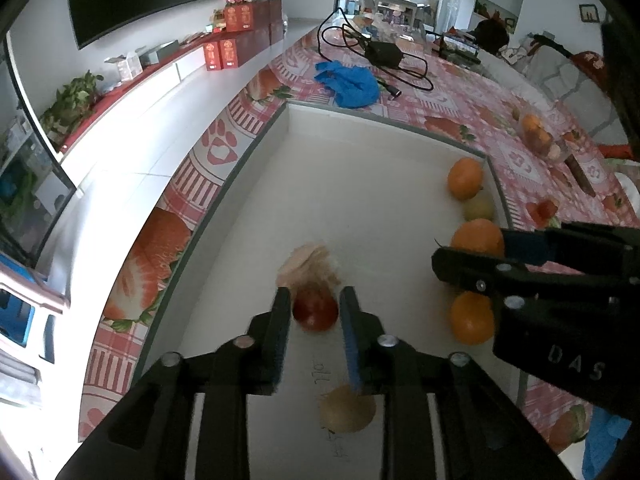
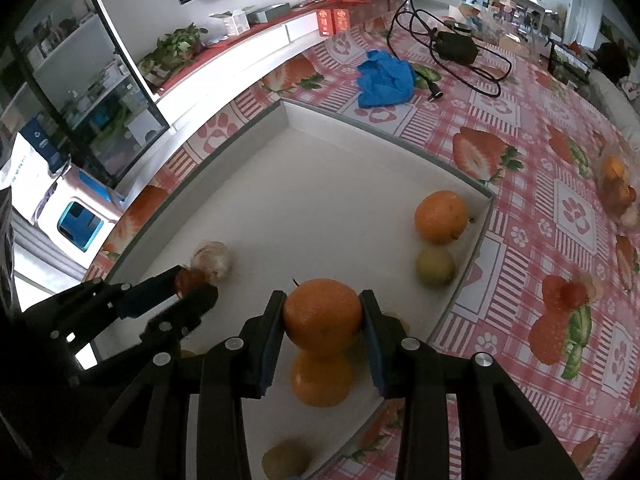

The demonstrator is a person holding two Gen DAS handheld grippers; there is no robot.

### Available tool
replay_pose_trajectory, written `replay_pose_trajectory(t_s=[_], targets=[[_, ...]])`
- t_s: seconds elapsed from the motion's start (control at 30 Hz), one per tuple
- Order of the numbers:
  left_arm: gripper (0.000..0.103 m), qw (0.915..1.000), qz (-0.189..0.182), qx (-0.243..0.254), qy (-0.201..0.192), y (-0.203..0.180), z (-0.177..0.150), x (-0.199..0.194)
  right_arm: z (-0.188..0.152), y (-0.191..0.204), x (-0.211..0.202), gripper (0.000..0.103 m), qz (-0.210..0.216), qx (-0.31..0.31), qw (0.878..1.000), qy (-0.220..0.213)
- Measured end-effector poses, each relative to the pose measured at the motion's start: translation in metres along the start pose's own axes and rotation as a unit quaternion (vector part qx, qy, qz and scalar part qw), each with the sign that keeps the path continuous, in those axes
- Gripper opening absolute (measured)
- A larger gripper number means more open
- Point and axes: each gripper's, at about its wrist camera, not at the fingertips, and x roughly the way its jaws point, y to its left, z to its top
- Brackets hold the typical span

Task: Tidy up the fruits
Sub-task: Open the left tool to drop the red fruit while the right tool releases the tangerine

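Note:
A white tray [image 1: 360, 152] lies on the strawberry-print tablecloth. My left gripper [image 1: 315, 312] is shut on a small red fruit [image 1: 315, 312], just above the tray floor; a pale peeled fruit [image 1: 306, 264] lies beyond it and a brownish fruit [image 1: 347, 410] below. My right gripper [image 2: 323, 316] is shut on an orange [image 2: 323, 316] and holds it over another orange [image 2: 322, 380]. A further orange [image 2: 440, 216] and a yellow-green fruit [image 2: 435, 266] sit by the tray's right wall. The left gripper also shows in the right wrist view [image 2: 192, 286].
A blue cloth [image 1: 348, 82] and a black adapter with cables [image 1: 382, 54] lie beyond the tray. A clear bowl of fruit [image 1: 540, 136] stands to the right. A small red fruit [image 2: 570, 294] lies on the cloth. The table's left edge runs beside the tray.

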Motion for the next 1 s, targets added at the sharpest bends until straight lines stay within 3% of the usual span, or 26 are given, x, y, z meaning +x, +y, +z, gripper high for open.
replay_pose_trajectory(t_s=[0.03, 0.1, 0.13, 0.23, 0.33, 0.37, 0.4, 0.67, 1.0], targets=[[0.055, 1.0000, 0.002, -0.001, -0.002, 0.000, 0.000, -0.001, 0.000, 0.000, 0.000, 0.039, 0.003, 0.001, 1.000, 0.001], [0.073, 0.9999, 0.007, -0.005, -0.012, 0.001, -0.001, -0.004, 0.001, 0.000, 0.001, 0.039, 0.012, 0.004, 1.000, 0.002], [0.078, 0.9998, 0.008, -0.006, -0.017, 0.001, -0.001, -0.006, 0.001, 0.000, 0.001, 0.045, 0.017, 0.005, 1.000, 0.002], [0.080, 0.9998, 0.004, -0.010, -0.018, 0.002, 0.000, -0.009, 0.002, 0.001, -0.002, 0.070, 0.021, 0.005, 1.000, -0.005], [0.080, 0.9998, 0.011, -0.013, -0.014, 0.001, 0.001, -0.011, 0.002, 0.003, -0.008, 0.074, 0.022, 0.003, 1.000, -0.012], [0.080, 0.9997, 0.012, -0.013, -0.013, 0.001, 0.001, -0.012, 0.001, 0.003, -0.011, 0.092, 0.020, 0.004, 1.000, -0.015], [0.080, 0.9997, 0.012, -0.014, -0.013, 0.000, 0.000, -0.013, 0.001, 0.002, -0.013, 0.101, 0.017, 0.005, 1.000, -0.020], [0.081, 0.9997, 0.014, 0.000, -0.017, -0.016, 0.001, -0.029, -0.017, -0.031, -0.041, 0.103, -0.003, 0.035, 0.998, -0.049], [0.081, 0.9982, -0.025, 0.038, -0.039, -0.072, 0.014, -0.067, -0.065, -0.134, -0.071, 0.103, -0.052, 0.155, 0.985, -0.052]])
